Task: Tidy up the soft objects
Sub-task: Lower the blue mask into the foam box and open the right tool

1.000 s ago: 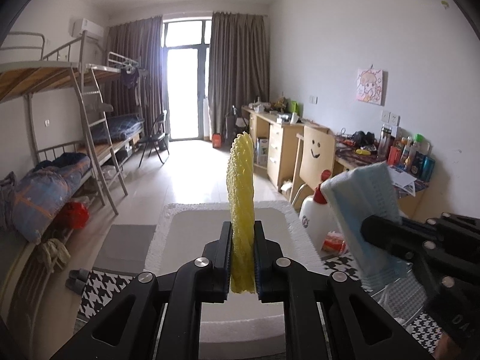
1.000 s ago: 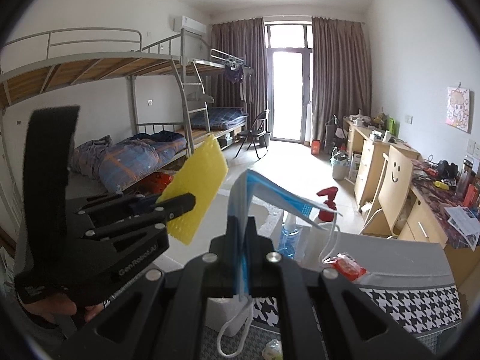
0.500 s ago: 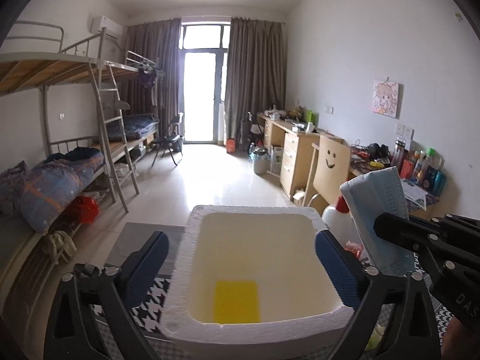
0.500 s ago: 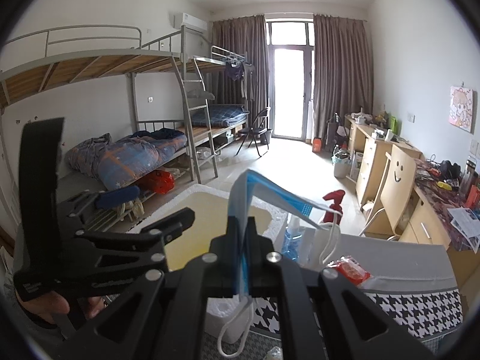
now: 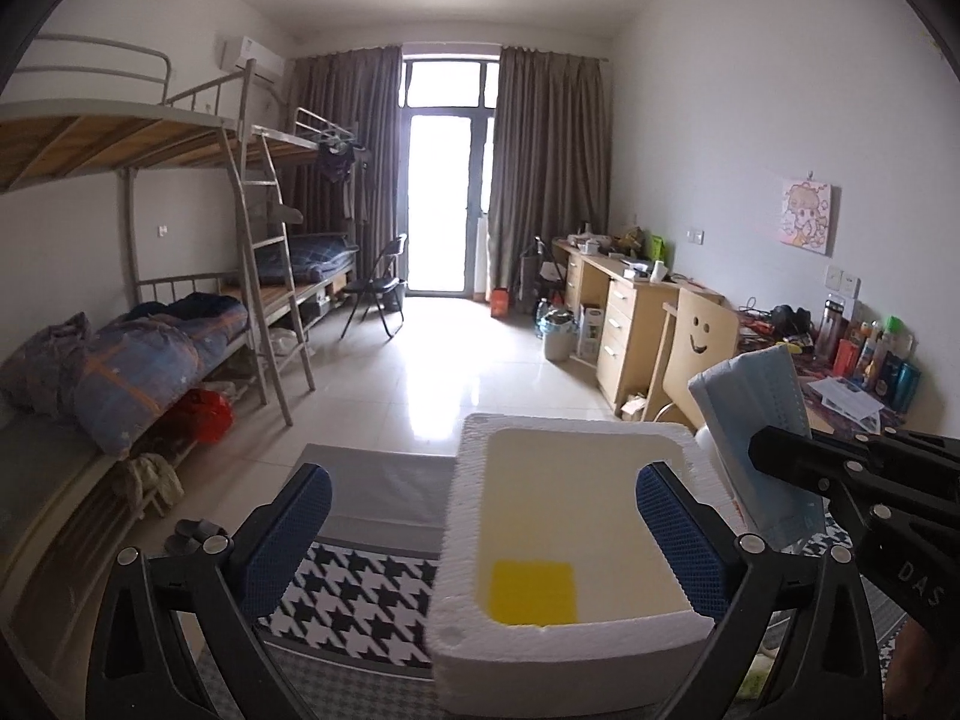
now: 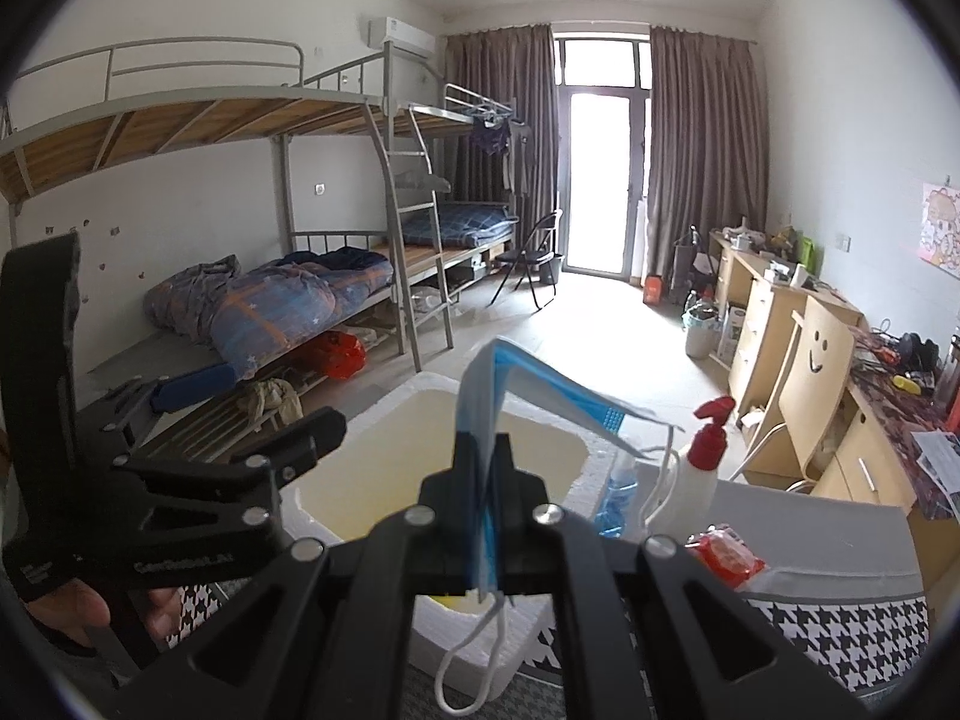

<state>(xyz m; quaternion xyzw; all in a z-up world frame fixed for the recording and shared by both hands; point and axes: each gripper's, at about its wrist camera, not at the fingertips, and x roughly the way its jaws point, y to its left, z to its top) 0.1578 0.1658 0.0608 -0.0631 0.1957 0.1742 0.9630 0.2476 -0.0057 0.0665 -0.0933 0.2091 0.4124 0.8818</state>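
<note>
Dormitory room with bunk beds [image 5: 150,276] at left: left gripper [image 5: 480,516] released, jaws spread wide and empty above white foam box [image 5: 576,642], yellow sponge [image 5: 533,593] flat on its floor; right gripper [image 6: 487,468] clenched on blue face mask [image 6: 510,396] beside the box.

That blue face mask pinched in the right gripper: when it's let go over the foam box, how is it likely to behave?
Probably floppy: the face mask folds over above the right gripper, its ear loop dangling. Likely very light, so it may flutter rather than drop straight into the foam box. The loop might snag on a finger.
</note>
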